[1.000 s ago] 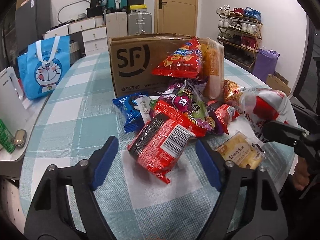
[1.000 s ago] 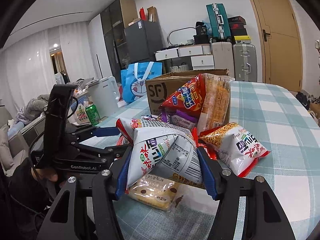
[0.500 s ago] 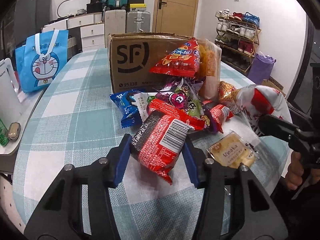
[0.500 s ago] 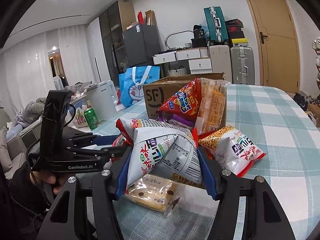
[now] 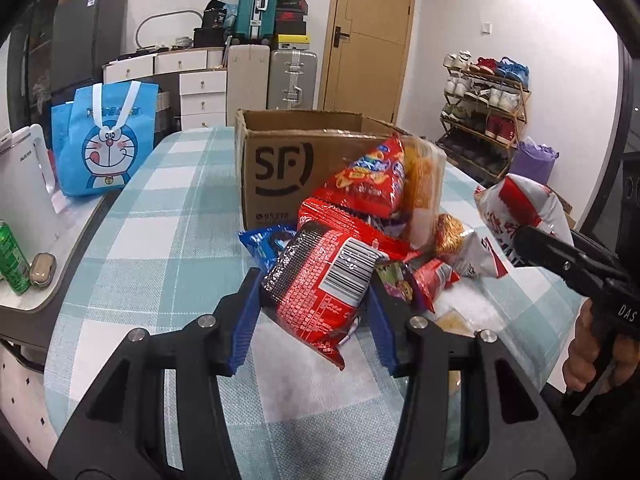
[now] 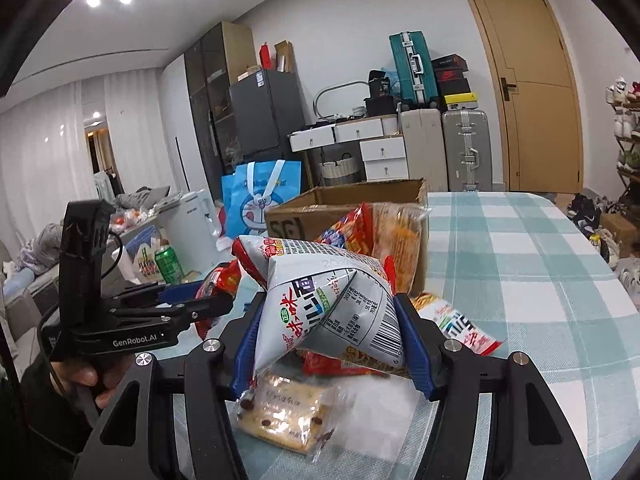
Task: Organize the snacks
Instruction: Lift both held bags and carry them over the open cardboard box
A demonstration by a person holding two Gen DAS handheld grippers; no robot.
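My left gripper (image 5: 316, 316) is shut on a red snack packet with a barcode (image 5: 324, 280) and holds it lifted above the table. My right gripper (image 6: 328, 336) is shut on a white and grey snack bag (image 6: 324, 300), also lifted; that bag shows at the right of the left wrist view (image 5: 520, 216). A pile of snacks (image 5: 380, 196) leans against the open brown SF cardboard box (image 5: 280, 168). A clear-wrapped cracker packet (image 6: 284, 416) lies on the table under my right gripper.
The table has a green and white checked cloth (image 5: 160, 240). A blue Doraemon bag (image 5: 104, 140) and a green can (image 5: 12, 260) stand on a side counter at the left. Suitcases, drawers and a shoe rack (image 5: 484, 108) stand behind.
My left gripper has closed on the red packet and raised it off the table. My right gripper has lifted its white bag a little higher.
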